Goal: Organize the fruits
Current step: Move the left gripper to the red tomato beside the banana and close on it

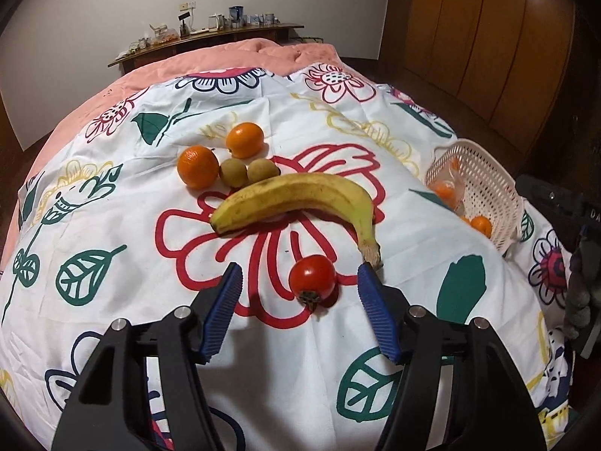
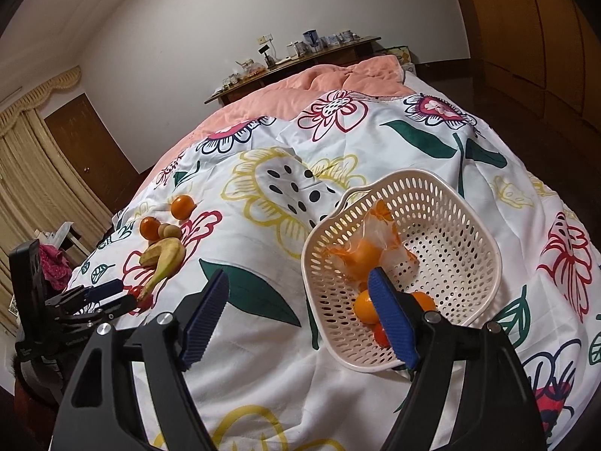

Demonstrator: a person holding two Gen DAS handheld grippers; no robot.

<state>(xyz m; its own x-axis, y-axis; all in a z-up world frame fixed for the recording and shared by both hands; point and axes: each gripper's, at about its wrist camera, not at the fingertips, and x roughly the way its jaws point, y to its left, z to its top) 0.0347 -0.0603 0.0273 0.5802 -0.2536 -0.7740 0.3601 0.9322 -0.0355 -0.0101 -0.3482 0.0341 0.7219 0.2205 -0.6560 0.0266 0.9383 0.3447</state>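
A white floral bedspread covers the bed below a wooden shelf; both grippers, left and right, stand apart, empty.

floral quilt | pink blanket | cluttered wooden shelf | curtains

Dim warm indoor light, soft shadows under the tomato & banana. Heavy fisheye bend, dark corners; shelf beyond banana looks soft, noisy.
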